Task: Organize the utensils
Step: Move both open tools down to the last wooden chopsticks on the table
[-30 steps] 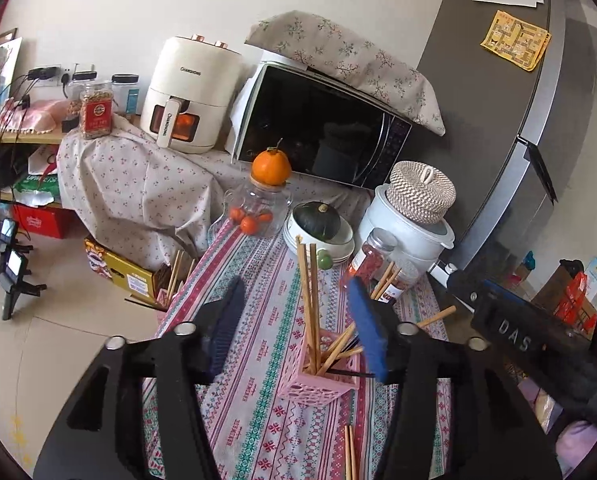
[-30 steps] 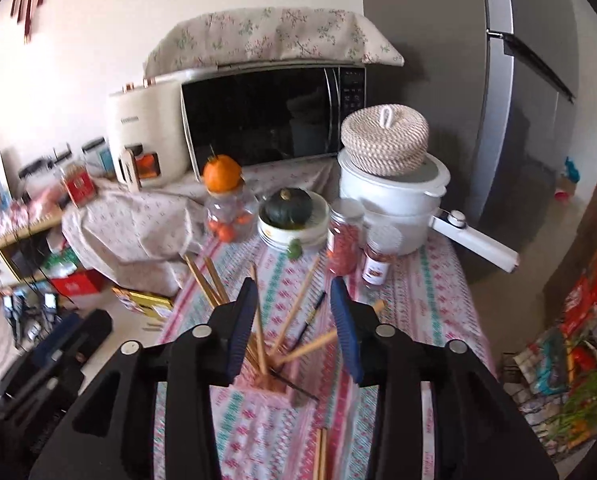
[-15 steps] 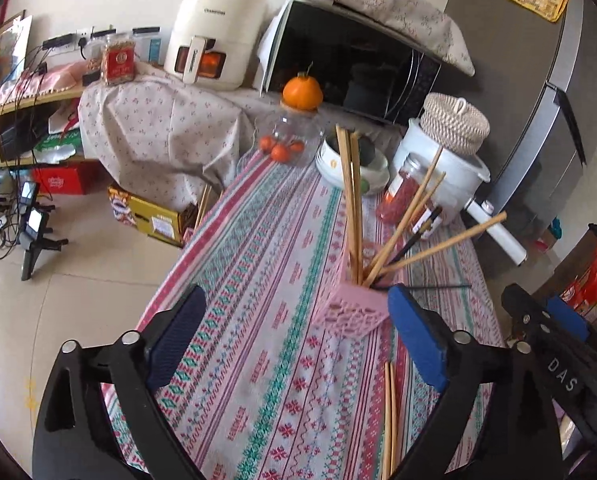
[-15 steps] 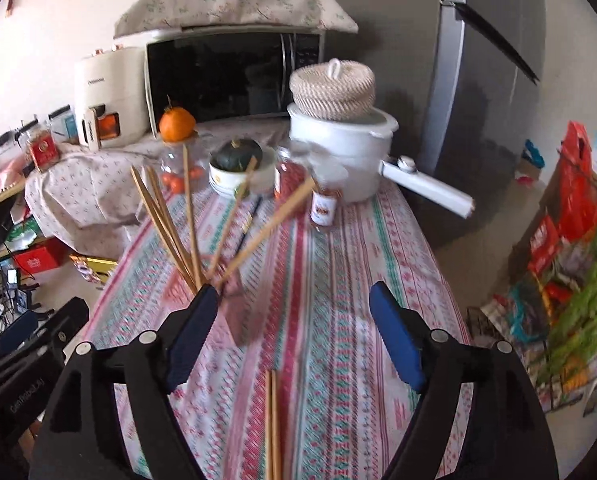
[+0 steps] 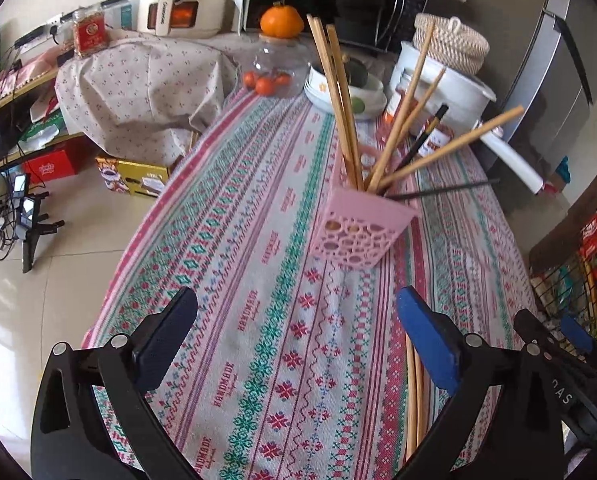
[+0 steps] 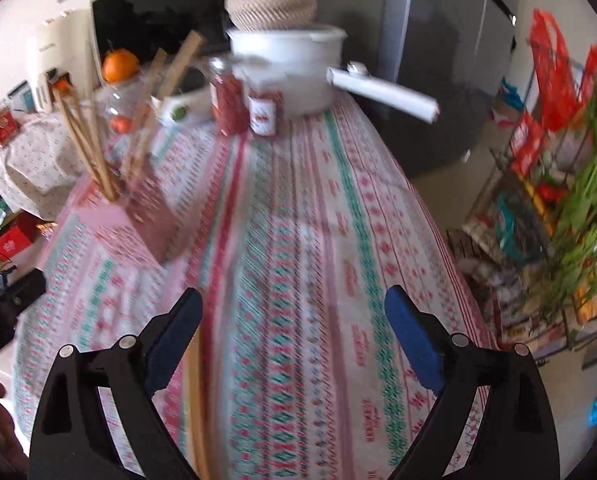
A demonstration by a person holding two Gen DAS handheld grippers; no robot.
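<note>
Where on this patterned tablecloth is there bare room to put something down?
Free: the long stretch of striped tablecloth left of the pink perforated chopstick holder, and the near middle, up to the loose wooden chopsticks lying at the right. Crowded: the far end, with the white pot, red-filled jars and stacked bowls.

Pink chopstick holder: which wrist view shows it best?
Left wrist view. The pink chopstick holder is sharp there, near centre, perforated wall and rim visible with chopsticks fanning out. Right wrist view shows it motion-blurred at left, outline smeared.
</note>
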